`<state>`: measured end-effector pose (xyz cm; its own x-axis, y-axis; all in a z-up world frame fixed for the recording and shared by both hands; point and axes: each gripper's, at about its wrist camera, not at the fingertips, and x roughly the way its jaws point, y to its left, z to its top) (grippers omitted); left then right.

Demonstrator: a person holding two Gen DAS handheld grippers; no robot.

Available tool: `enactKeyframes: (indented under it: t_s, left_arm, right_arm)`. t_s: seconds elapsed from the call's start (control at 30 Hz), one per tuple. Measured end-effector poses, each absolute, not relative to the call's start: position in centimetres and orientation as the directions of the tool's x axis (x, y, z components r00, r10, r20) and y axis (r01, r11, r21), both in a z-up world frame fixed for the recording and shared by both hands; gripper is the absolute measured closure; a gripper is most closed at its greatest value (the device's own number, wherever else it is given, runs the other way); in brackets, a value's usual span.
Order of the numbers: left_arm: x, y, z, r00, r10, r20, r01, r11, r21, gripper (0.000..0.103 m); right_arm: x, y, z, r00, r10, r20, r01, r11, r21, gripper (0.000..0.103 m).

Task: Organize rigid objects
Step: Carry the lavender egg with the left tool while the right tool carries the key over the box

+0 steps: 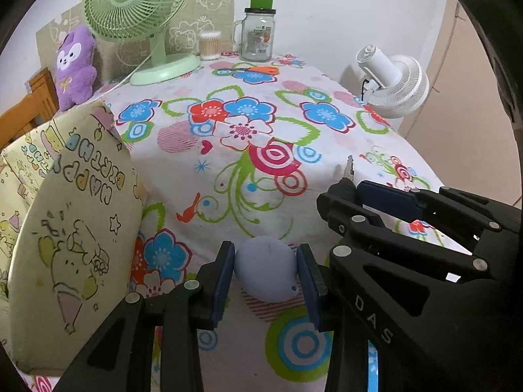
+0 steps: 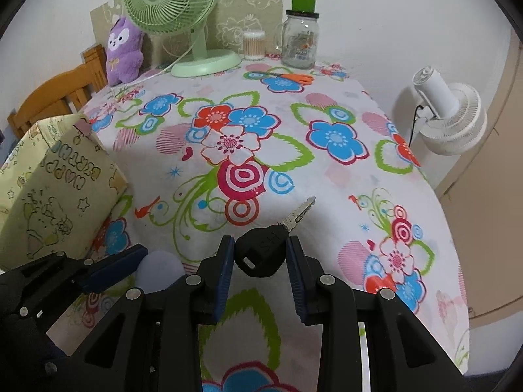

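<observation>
Hidden in the left wrist view: most of the key, only its metal tip poking past the right claw. Hidden in the right wrist view: much of the lavender egg-shaped object, tucked behind the left claw. Cut off at the left edge: a cream box with cartoon print.

Left claw angled steeply down over the floral worktop, pads pinching the lavender egg-shaped object at its sides near the front edge. Right claw just beside it, tilted down alike, pads clamped on the black head of the key, blade pointing away up and right. Unclear whether either item touches the cloth.
</observation>
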<state>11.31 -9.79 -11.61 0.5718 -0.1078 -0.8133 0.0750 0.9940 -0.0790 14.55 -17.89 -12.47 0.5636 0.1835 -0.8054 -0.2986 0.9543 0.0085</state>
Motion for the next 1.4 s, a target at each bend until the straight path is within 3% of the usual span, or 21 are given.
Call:
enactKeyframes:
  t_s: [1.4]
  left_arm:
    - [5.0,-8.5,-1.9,0.703,-0.107,-0.703,0.133,0.991,-0.017,0.063]
  right_arm:
    - [6.7,-16.7,-2.1,0.704,0.173,-0.689,-0.22,0.975,0.02,0.068]
